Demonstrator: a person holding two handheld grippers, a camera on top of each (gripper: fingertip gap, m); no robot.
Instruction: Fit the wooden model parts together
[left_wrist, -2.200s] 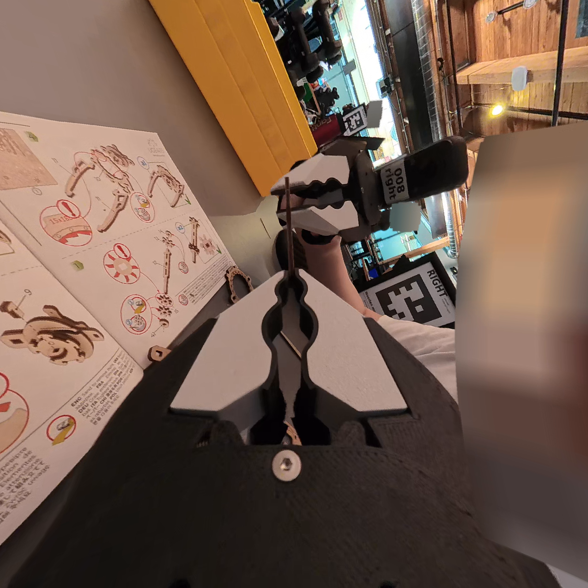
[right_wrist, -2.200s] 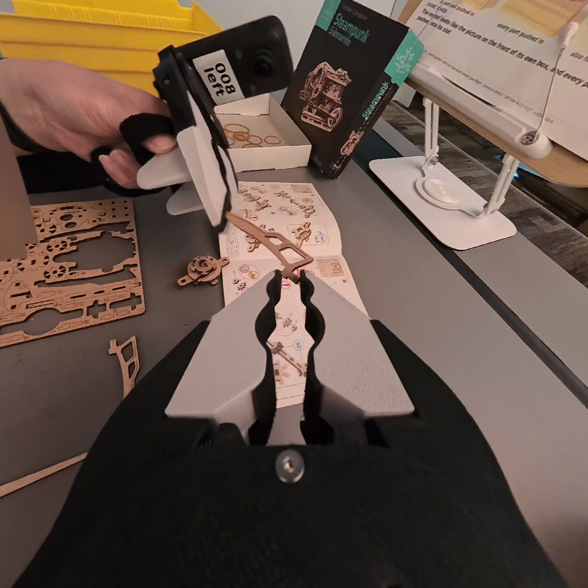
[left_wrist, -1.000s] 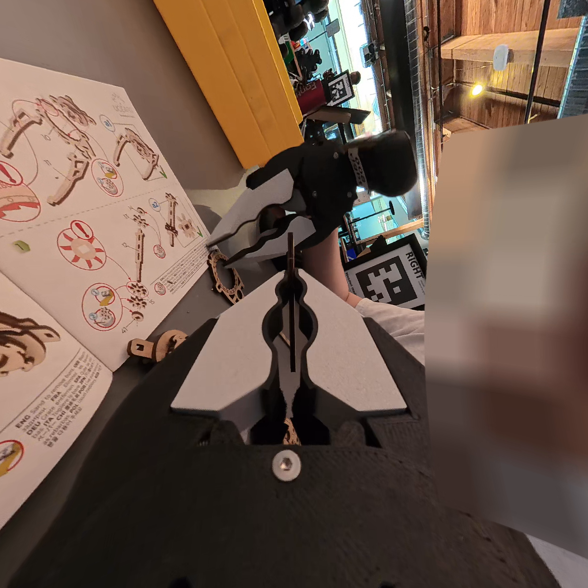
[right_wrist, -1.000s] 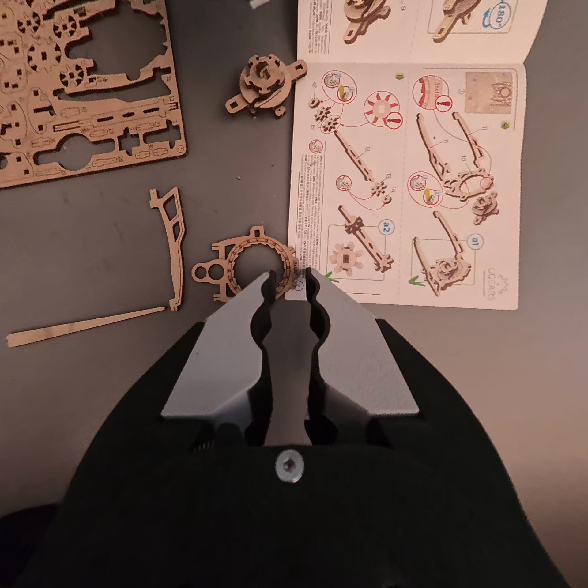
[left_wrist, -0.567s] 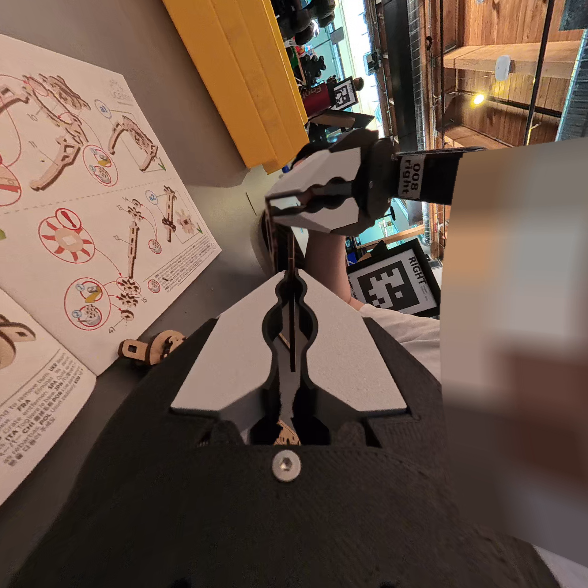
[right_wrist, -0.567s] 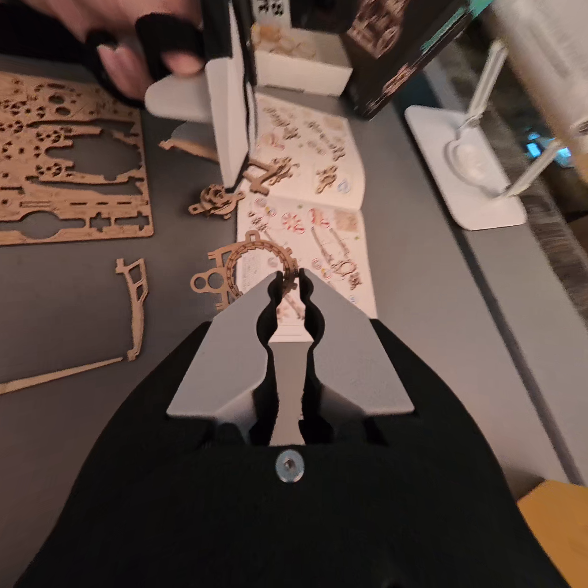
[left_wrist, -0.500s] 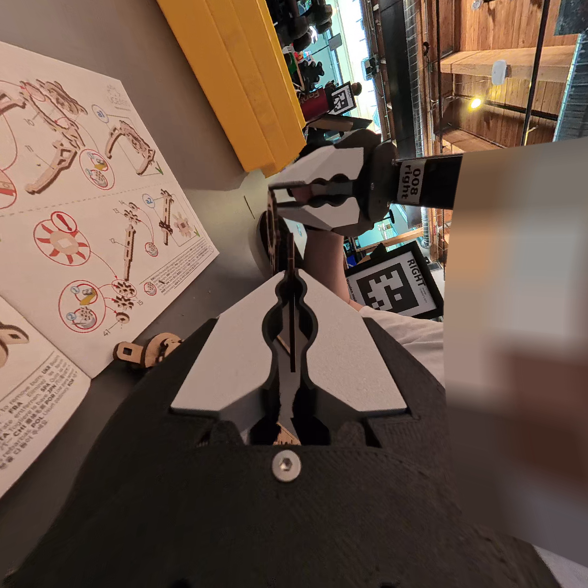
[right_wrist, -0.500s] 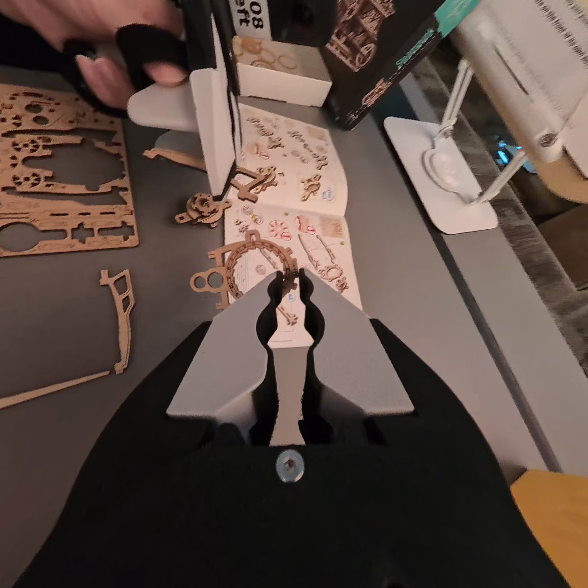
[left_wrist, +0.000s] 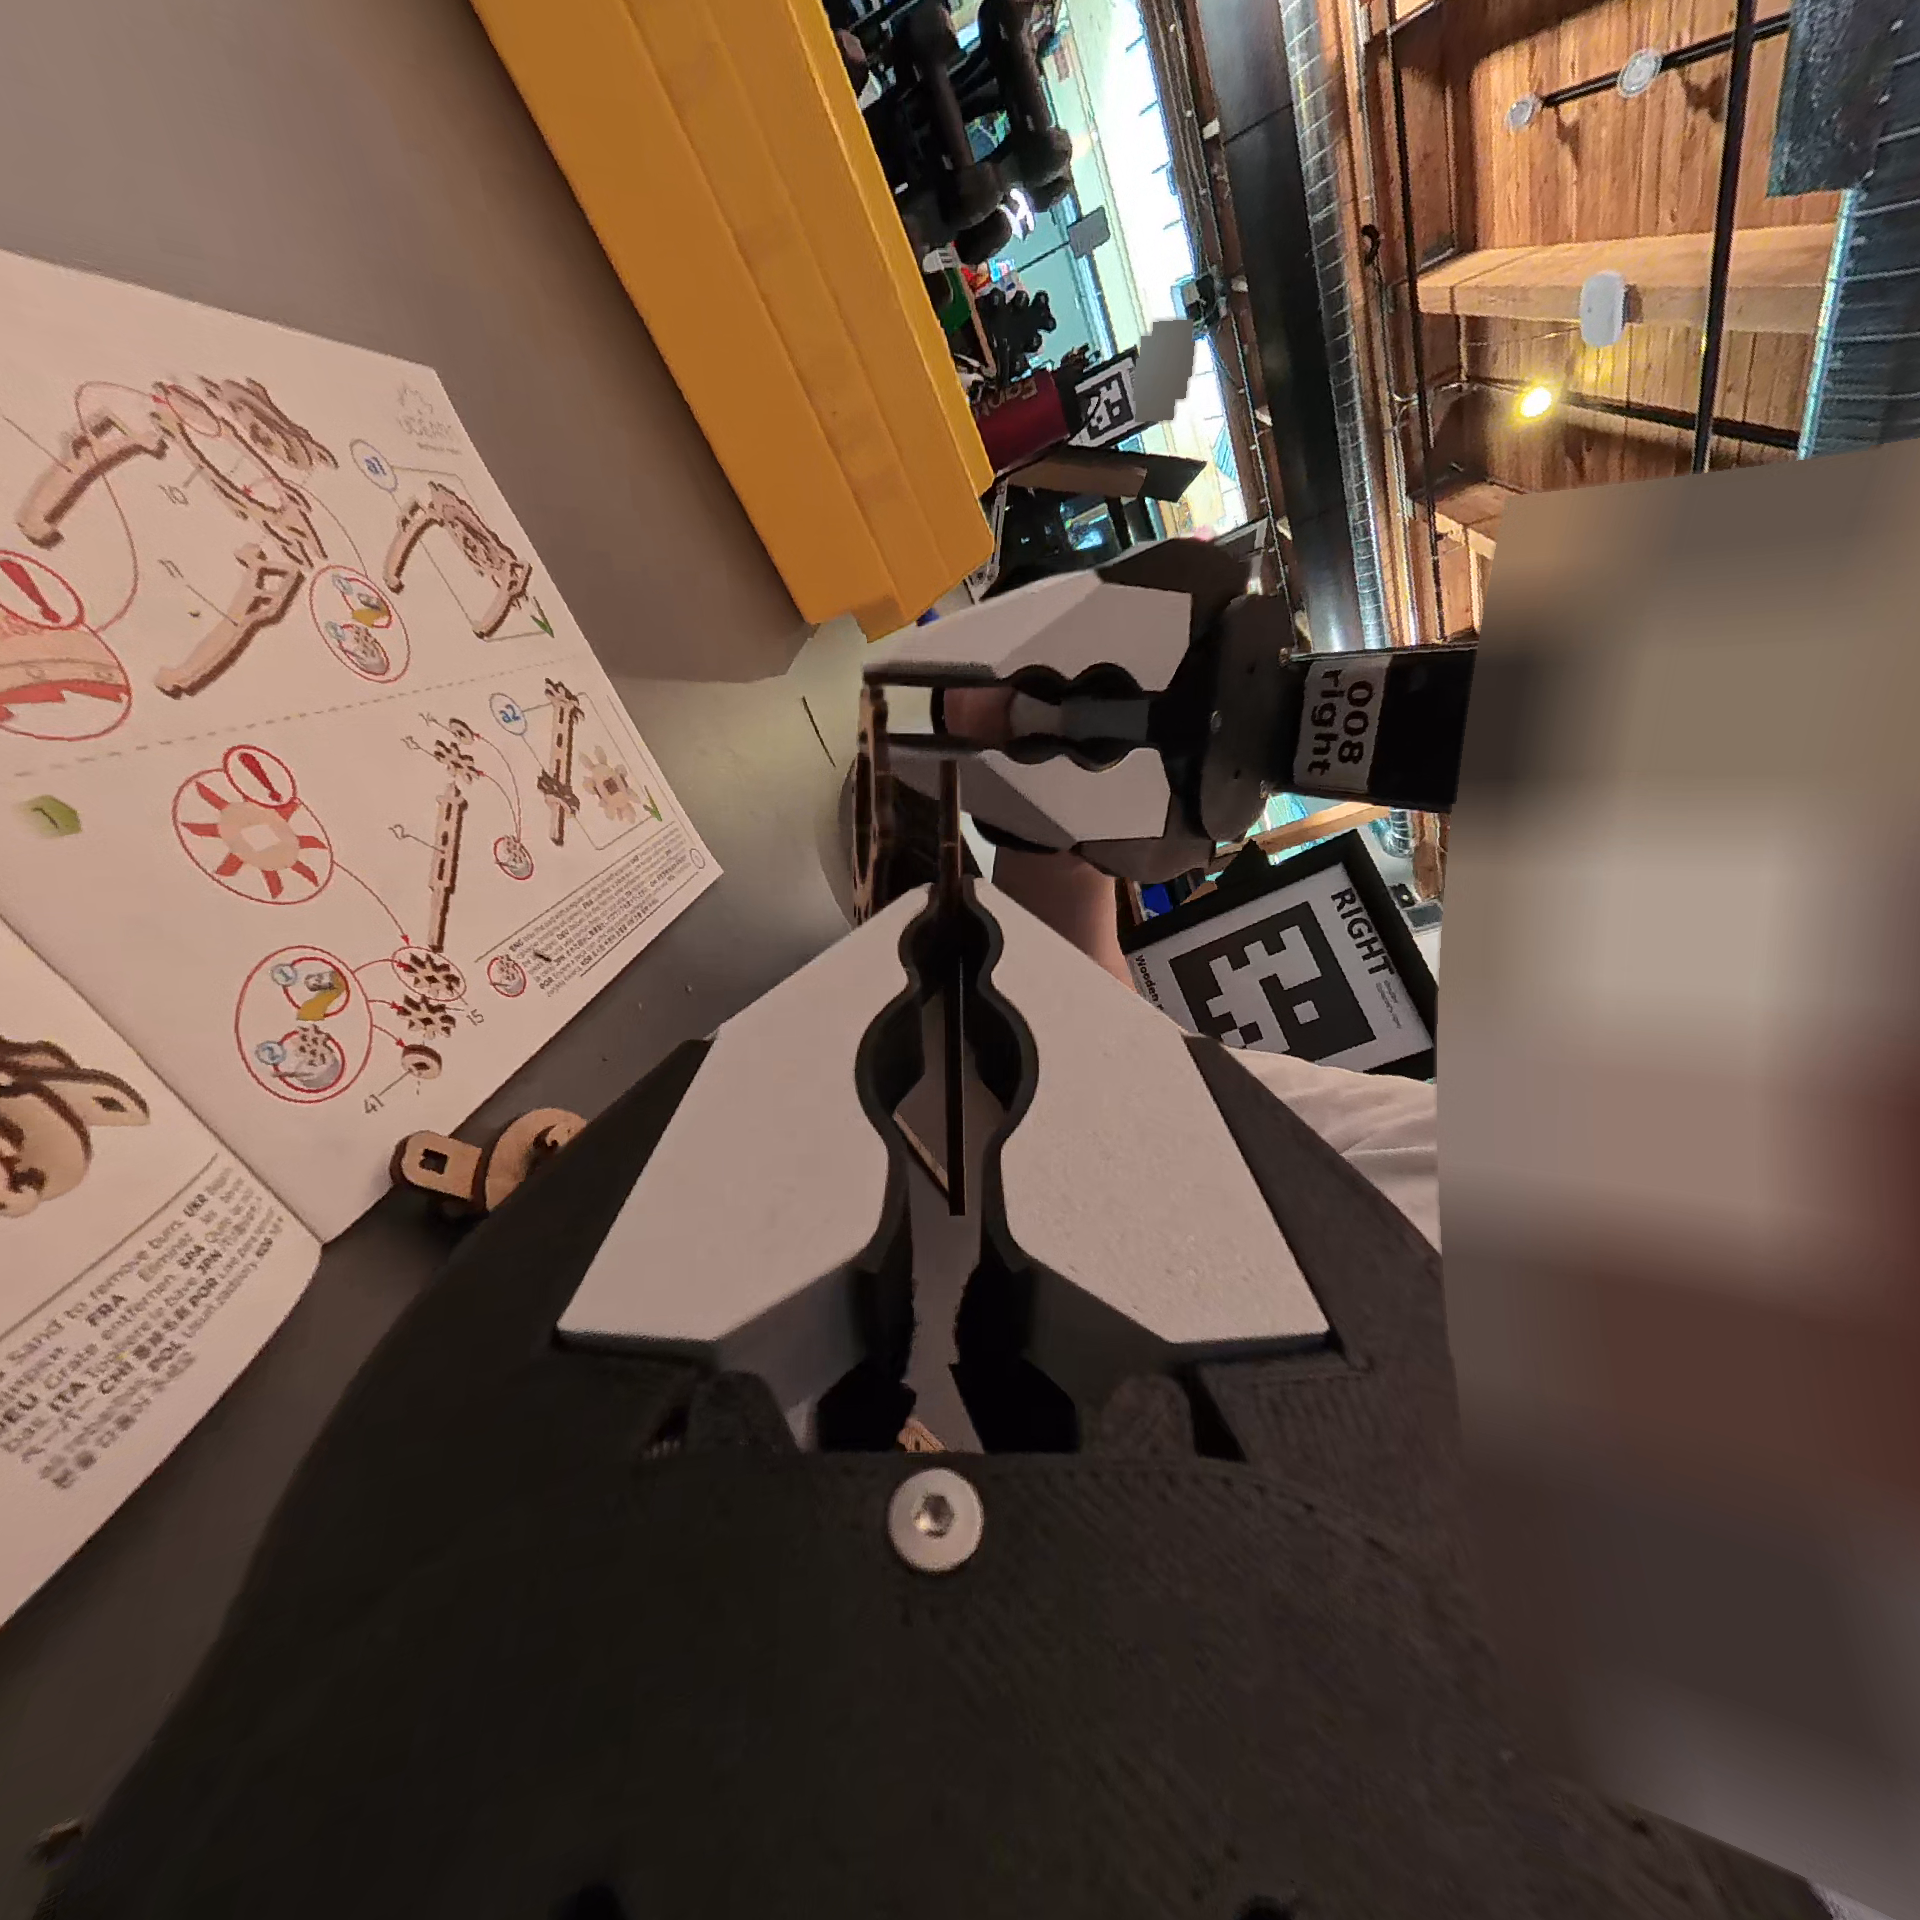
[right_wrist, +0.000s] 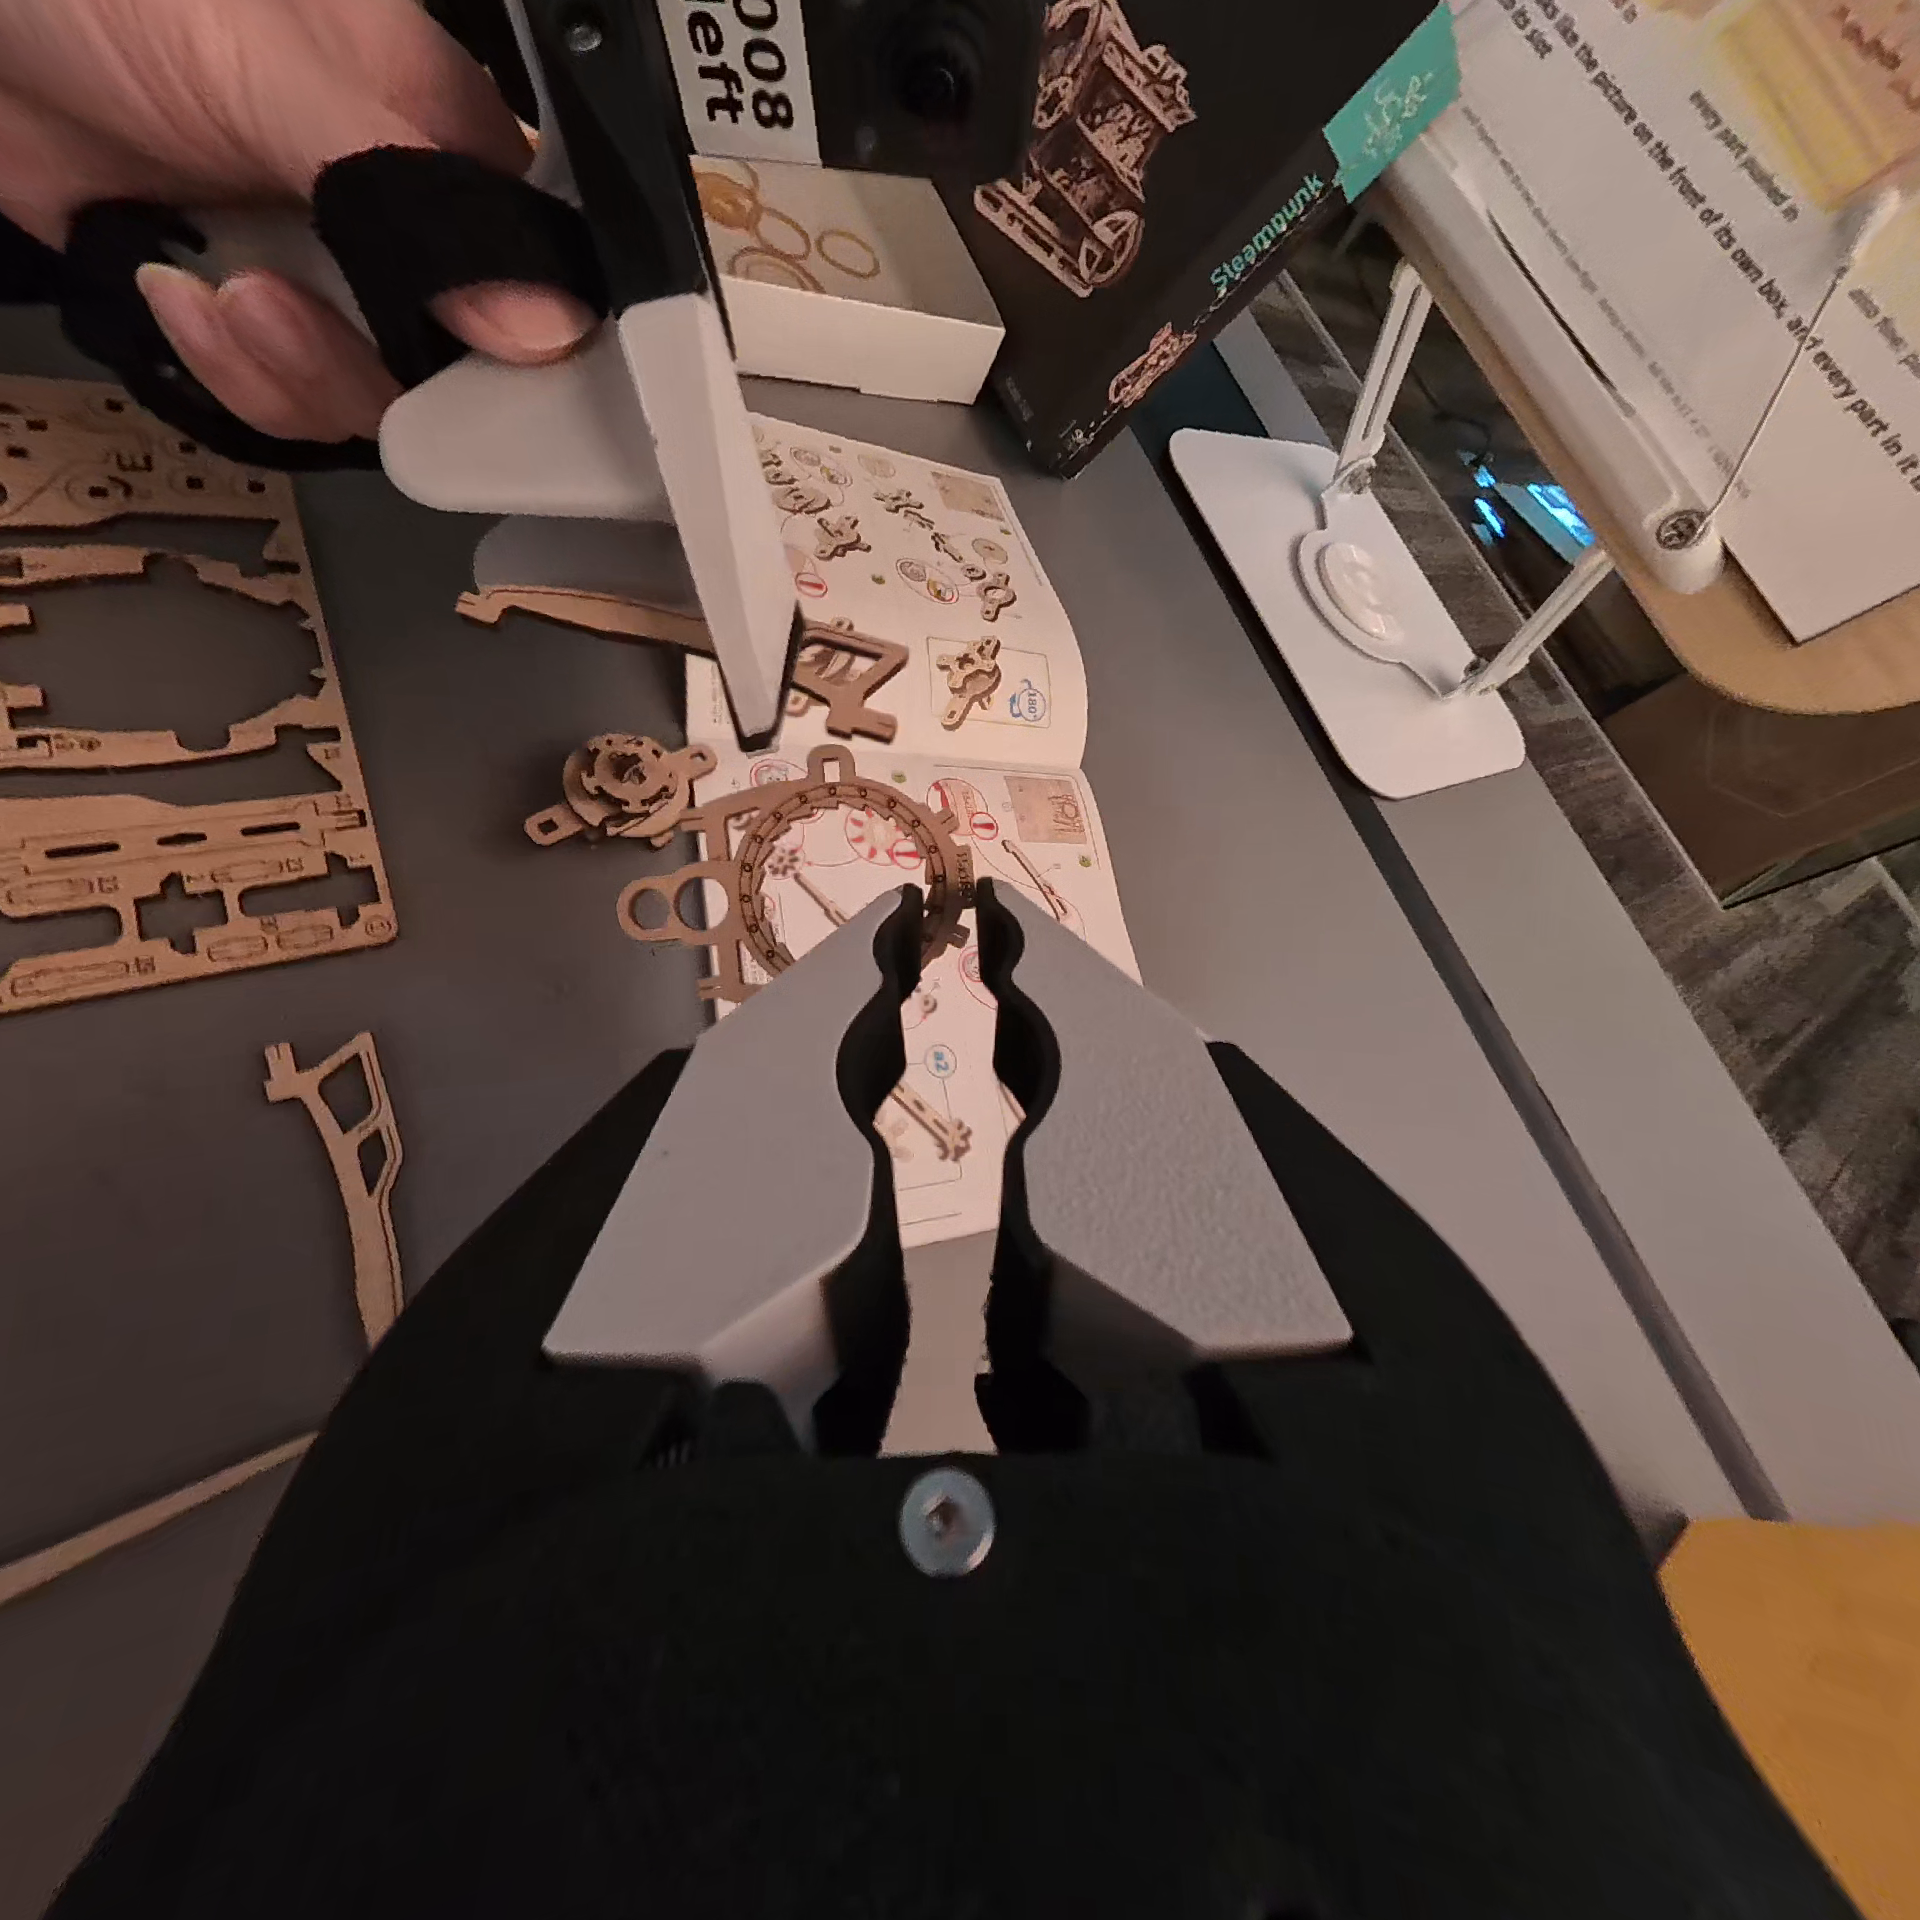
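My left gripper (left_wrist: 948, 896) is shut on a thin wooden arm part (left_wrist: 949, 821), seen edge-on between its tips. In the right wrist view the left gripper (right_wrist: 767, 717) points down over the booklet with the arm part (right_wrist: 592, 615) sticking out on both sides. My right gripper (right_wrist: 940, 902) is shut on the rim of a toothed wooden ring part (right_wrist: 744, 883) and holds it just below the arm part. In the left wrist view the right gripper (left_wrist: 875, 707) holds the ring (left_wrist: 868, 831) edge-on, close beside the arm part. I cannot tell whether the two parts touch.
An instruction booklet (right_wrist: 914, 582) lies open on the grey table. A punched wooden sheet (right_wrist: 156, 831), a small assembled hub (right_wrist: 623, 790), a loose arm piece (right_wrist: 358, 1174) and a thin stick (right_wrist: 135, 1517) lie left. A dark box (right_wrist: 1143, 208), a white tray (right_wrist: 862, 312), a white stand (right_wrist: 1371, 623) and a yellow bin (left_wrist: 779, 312) stand behind. My hands' fingertips stand some 4 cm from each other. The left tips stand about 8 cm off the small assembled hub (right_wrist: 623, 790).
My right gripper let go of the arm part, dropped to the table, closed on the ring part and lifted it up to the left gripper, which kept hold of the arm part.
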